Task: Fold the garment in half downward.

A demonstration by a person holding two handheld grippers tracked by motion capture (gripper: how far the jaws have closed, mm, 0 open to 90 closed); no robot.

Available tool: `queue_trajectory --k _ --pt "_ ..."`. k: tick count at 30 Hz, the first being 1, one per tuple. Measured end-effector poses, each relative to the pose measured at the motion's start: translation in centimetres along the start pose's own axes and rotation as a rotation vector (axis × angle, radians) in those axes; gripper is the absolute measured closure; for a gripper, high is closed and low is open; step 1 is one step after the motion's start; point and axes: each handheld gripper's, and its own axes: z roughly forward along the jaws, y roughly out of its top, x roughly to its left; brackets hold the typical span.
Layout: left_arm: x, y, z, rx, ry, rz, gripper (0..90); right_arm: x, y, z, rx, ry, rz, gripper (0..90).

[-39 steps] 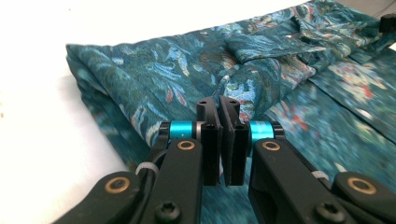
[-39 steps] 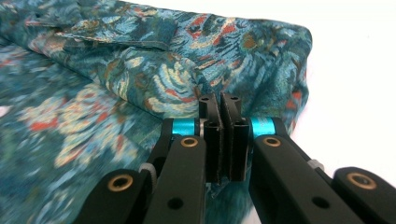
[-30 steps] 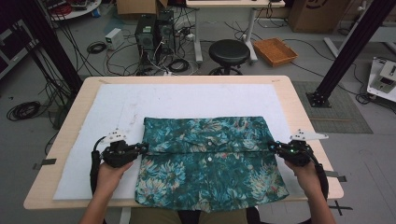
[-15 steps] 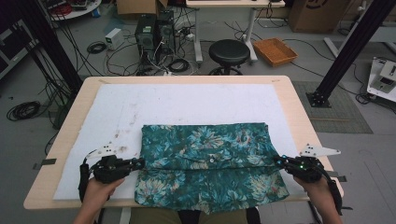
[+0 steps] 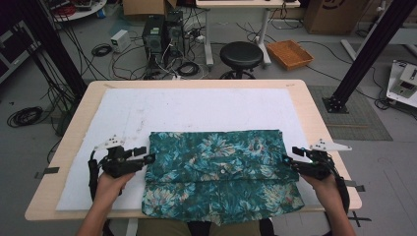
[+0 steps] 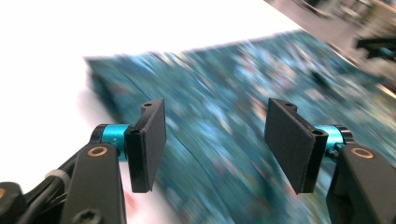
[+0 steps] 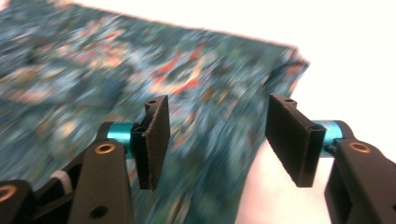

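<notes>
This is a lab or robotics workshop: desktop computer towers (image 5: 162, 37) and tangled cables (image 5: 123, 54) sit on a grey floor beyond the wooden table (image 5: 314, 113), beside a black stool (image 5: 241, 54), cardboard boxes (image 5: 329, 14) and black frame struts (image 5: 373, 49).

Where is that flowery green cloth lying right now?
In the high view, the cloth lies folded on the white mat, between the two grippers, its near edge hanging over the table's front edge.
</notes>
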Motion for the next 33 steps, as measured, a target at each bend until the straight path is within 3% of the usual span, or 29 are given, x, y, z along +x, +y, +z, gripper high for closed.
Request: queue_trajectory --k 3,7,12,15,18,20,23,24,26,28,29,33 --pt "0.9 1.1 1.2 -0.009 0.079 -0.009 38.4 -0.5 1.3 1.4 -0.008 -0.056 0.013 38.6" --pt "2.0 2.3 2.7 0.008 0.143 -0.012 38.4 -1.4 2.6 3.3 0.002 -0.096 0.042 38.6" --pt "3.2 3.1 4.6 0.057 0.185 -0.018 38.4 -2.7 3.8 5.4 0.044 -0.157 0.078 41.7" --pt "3.9 3.0 5.7 0.091 0.181 -0.044 38.4 -3.3 4.1 6.3 0.058 -0.141 0.135 42.3" --pt "4.3 2.6 6.6 0.139 0.17 -0.064 38.8 -3.4 4.1 7.6 0.121 -0.153 0.125 42.0" --pt "4.4 2.2 7.1 0.167 0.175 -0.056 40.6 -3.5 3.9 8.2 0.151 -0.162 0.128 42.1" --pt "4.1 2.0 7.1 0.161 0.177 -0.032 52.7 -3.3 3.7 8.7 0.186 -0.162 0.12 48.8" --pt "4.0 2.0 7.0 0.167 0.181 -0.018 56.2 -3.2 3.8 8.7 0.192 -0.163 0.108 55.8" --pt "3.7 1.8 7.0 0.176 0.171 -0.006 70.1 -3.0 3.8 8.6 0.2 -0.14 0.091 69.6" --pt "3.4 1.7 6.9 0.178 0.157 0.013 83.7 -2.8 3.8 8.6 0.209 -0.142 0.083 73.9" --pt "3.0 1.5 6.9 0.181 0.167 0.041 83.7 -2.6 3.7 8.6 0.216 -0.144 0.066 84.6" --pt "3.3 2.0 6.6 0.139 0.167 0.01 85.9 -2.3 4.0 8.3 0.203 -0.141 0.03 87.8"
